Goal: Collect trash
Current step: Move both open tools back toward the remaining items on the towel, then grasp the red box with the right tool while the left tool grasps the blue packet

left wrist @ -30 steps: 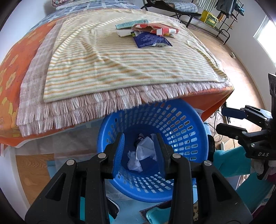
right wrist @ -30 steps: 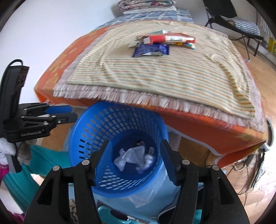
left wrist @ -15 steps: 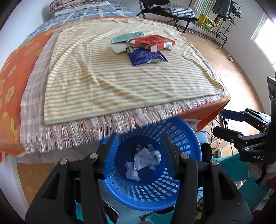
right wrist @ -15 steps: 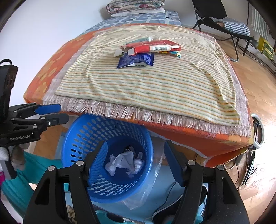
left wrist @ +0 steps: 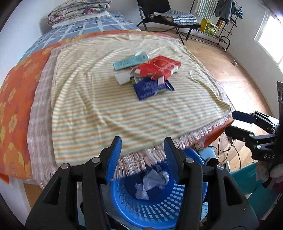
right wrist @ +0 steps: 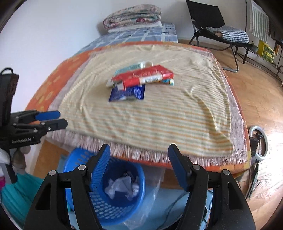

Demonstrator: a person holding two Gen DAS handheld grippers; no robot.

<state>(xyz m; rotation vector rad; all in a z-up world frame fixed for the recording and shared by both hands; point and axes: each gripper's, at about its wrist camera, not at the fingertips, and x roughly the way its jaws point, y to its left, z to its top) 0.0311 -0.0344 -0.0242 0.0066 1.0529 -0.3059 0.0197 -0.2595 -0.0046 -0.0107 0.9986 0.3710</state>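
Both grippers have risen since a second ago, so the bed top now fills each view and the blue basket (left wrist: 159, 208) has dropped to the bottom edge. Left gripper (left wrist: 143, 152) stands with its two blue-padded fingers spread wide and nothing between them, hanging above the fringe of the striped blanket (left wrist: 99, 109). Right gripper (right wrist: 138, 159) is likewise wide apart and empty, above the same fringed edge. Below them the one basket sits on the floor just beside the bed, with crumpled white paper (right wrist: 122, 187) in its bottom; how many pieces, motion blur hides. Out on the blanket, well apart from both grippers, lies a single heap of trash: one red carton (left wrist: 157, 68) on top, one dark blue wrapper (left wrist: 150, 89) nearest the grippers, one light teal box (left wrist: 130, 61) at the far side, and a white packet (left wrist: 122, 77) under the carton. One folded quilt (right wrist: 132, 16) rests at the head of the bed.
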